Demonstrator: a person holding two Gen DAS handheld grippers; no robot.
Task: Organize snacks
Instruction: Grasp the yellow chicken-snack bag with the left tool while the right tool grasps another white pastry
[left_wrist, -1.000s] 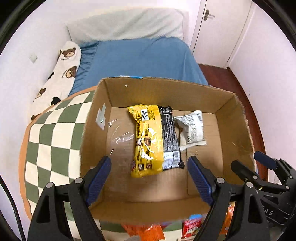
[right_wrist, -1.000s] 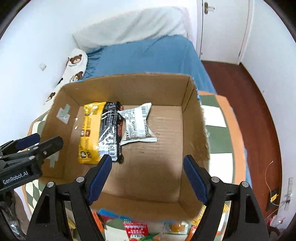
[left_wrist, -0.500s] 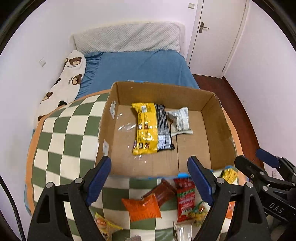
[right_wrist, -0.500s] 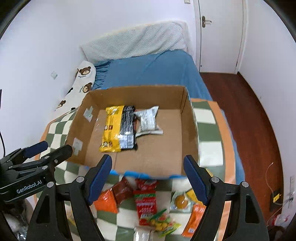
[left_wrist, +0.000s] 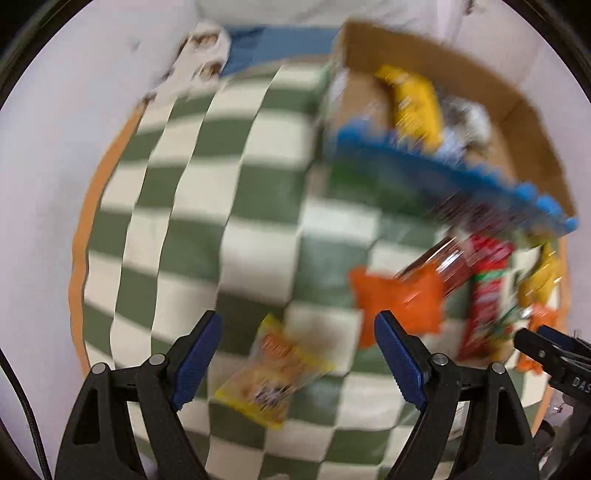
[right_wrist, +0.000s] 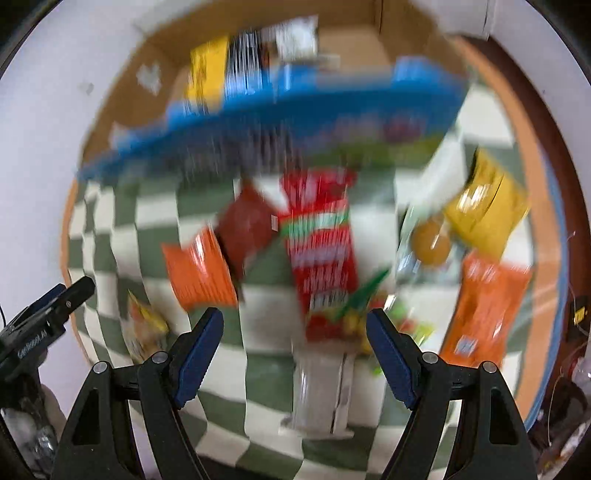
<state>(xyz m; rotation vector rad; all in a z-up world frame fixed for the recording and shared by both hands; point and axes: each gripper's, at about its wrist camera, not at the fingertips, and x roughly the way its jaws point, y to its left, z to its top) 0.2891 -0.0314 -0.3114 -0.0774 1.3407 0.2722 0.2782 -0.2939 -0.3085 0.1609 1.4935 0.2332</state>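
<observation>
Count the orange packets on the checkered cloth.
2. One orange packet lies left of the red packet on the checkered cloth; the other lies far right, below the yellow bag. Blur may hide more.

Green-and-cream checked cloth (left_wrist: 229, 206)

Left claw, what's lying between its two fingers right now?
In the left wrist view, the open left claw frames a yellow-orange snack packet lying on the green checkered cloth; nothing is gripped. The picture is blurred.
</observation>
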